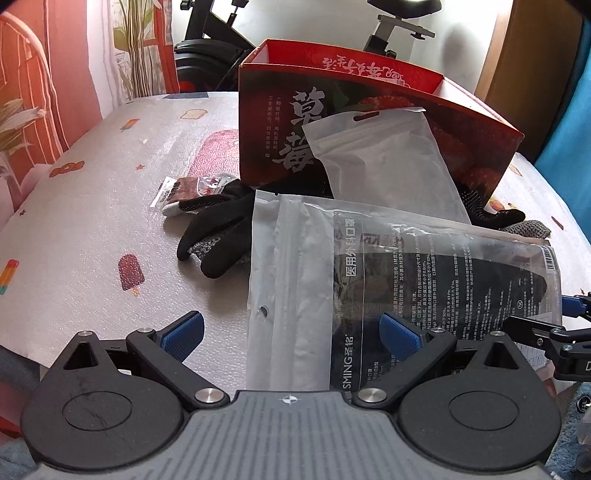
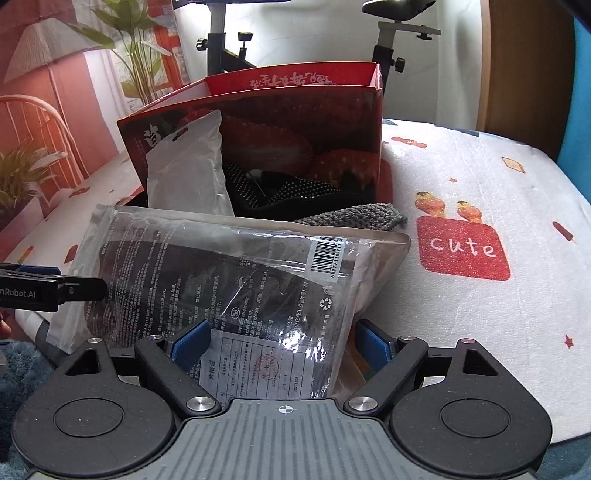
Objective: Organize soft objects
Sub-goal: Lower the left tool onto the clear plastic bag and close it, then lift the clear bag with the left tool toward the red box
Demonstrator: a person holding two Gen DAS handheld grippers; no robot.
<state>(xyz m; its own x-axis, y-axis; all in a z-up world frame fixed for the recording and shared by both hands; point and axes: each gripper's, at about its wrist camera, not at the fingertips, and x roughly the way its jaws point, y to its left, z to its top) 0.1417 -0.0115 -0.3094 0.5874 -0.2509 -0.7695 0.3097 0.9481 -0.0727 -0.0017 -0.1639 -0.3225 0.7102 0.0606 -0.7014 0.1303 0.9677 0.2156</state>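
— Where is the task's thing?

— On a padded white cover (image 1: 92,206) printed with ice lollies: a clear plastic bag of dark face masks (image 1: 424,280), lying flat, close to both cameras. Printed text and a barcode on its front.

— Left gripper (image 1: 291,328)?

— Spread wide, blue pads far apart. The bag's near edge between the fingers, covering most of the gap. Left pad (image 1: 184,332) clear of the plastic, over bare cover; right pad over the bag's dark part. No grip.

— Right gripper (image 2: 282,343)?

— Also apart, straddling the bag's other end, around a white paper slip inside. Pads just beside the plastic on either side; no visible squeezing or creasing, so not clamped as far as can be told.

— Behind the bag?

— An open red carton (image 1: 369,122) with strawberry pictures and large Chinese characters, standing upright. A white frosted pouch (image 1: 388,158) leaning against its front. Black dotted gloves (image 1: 218,229) sprawled at the carton's foot, partly under the mask bag. A small clear packet (image 1: 184,188) touching the gloves on the far left. A grey knitted piece (image 2: 354,218) peeking out just past the bag's far edge.

— Further back?

— An exercise bike (image 1: 207,33) beyond the cover's edge.
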